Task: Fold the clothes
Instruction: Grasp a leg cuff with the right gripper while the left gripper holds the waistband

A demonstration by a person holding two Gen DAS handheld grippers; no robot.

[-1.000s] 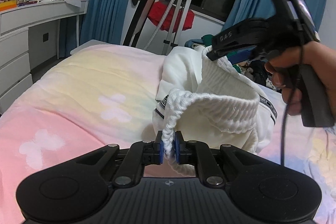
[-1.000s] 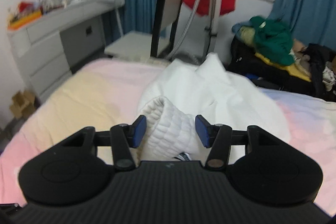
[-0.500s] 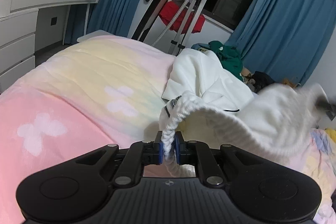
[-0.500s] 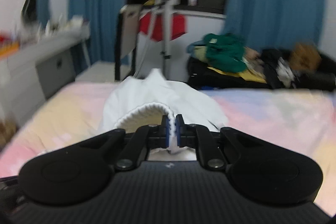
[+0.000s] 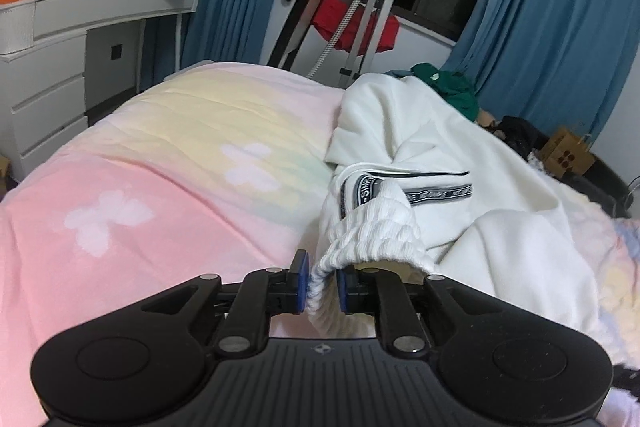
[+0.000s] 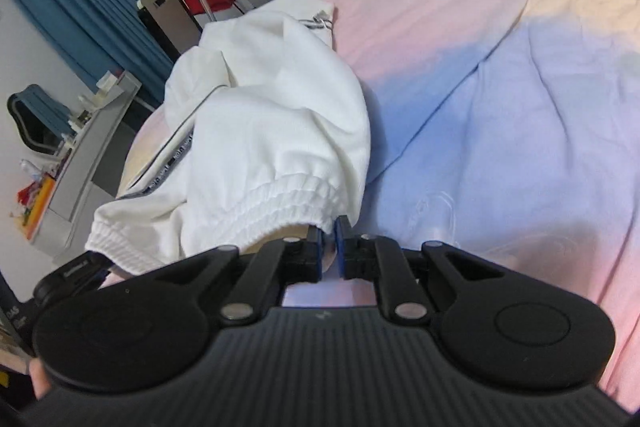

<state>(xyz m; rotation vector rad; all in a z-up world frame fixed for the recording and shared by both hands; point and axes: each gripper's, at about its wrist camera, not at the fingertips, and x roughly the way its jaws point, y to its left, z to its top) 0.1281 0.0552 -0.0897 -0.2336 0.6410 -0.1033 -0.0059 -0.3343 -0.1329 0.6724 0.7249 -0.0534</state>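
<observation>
White trousers (image 5: 432, 163) with a ribbed elastic waistband (image 5: 376, 227) and a dark printed side stripe (image 5: 436, 194) lie bunched on the bed (image 5: 168, 163), legs trailing toward the far edge. Beyond them a green garment heap (image 5: 456, 87) sits on dark bags, with a metal stand (image 5: 368, 7) and a red cloth (image 5: 352, 23) in front of a night window flanked by blue curtains (image 5: 552, 27). A white dresser (image 5: 60, 51) stands along the left wall. The bedcover is pastel pink, yellow and lilac with pale flower prints.

The left gripper (image 5: 323, 285) has its jaws just easing apart, the waistband's left end between the blue pads, pressed lightly. The right gripper (image 6: 329, 247), rolled sideways, is nearly closed and pinches the waistband's opposite end (image 6: 324, 211), so the band spans between the two.
</observation>
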